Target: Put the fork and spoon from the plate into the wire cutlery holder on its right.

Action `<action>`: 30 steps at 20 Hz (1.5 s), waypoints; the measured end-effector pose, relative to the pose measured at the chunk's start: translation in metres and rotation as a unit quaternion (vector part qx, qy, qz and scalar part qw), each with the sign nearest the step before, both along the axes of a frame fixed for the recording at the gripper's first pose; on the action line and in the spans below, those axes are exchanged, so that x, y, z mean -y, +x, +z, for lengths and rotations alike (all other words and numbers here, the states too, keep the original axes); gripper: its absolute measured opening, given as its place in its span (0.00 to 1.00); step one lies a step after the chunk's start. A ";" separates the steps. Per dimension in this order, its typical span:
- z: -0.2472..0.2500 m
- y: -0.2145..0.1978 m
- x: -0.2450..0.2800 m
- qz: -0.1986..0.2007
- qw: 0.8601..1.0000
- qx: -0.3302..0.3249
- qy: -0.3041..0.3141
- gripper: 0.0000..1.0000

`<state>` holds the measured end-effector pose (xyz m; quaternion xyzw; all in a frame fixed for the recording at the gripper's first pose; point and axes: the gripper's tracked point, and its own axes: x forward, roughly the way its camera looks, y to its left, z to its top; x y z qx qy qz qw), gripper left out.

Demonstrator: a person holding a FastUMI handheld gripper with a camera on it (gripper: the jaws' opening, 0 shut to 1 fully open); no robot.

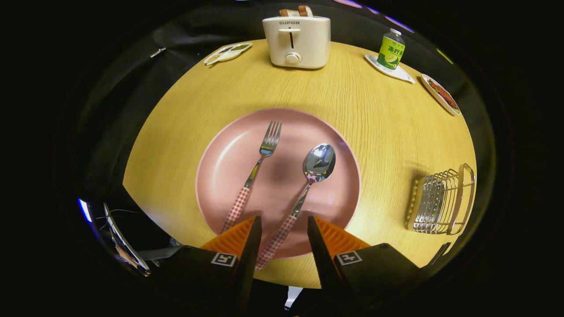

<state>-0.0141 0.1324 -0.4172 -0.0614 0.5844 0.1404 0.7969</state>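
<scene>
gripper (282, 220) spread wide, holding nothing, the spoon (304, 193) handle lying between its fingers; fork (255, 169) just left, both on the pink plate (220, 158). light, stiff, slick steel, so pinch the checked handle. wire holder (443, 200) waits right
</scene>
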 end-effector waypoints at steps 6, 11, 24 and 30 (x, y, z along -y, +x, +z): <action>-0.013 0.000 0.003 -0.018 0.999 -0.040 -0.003 0.36; -0.009 0.003 0.011 -0.032 0.998 -0.061 0.004 0.13; 0.135 -0.019 0.104 0.039 0.998 -0.053 0.026 0.11; 0.160 -0.015 0.221 0.044 0.992 -0.101 -0.054 0.11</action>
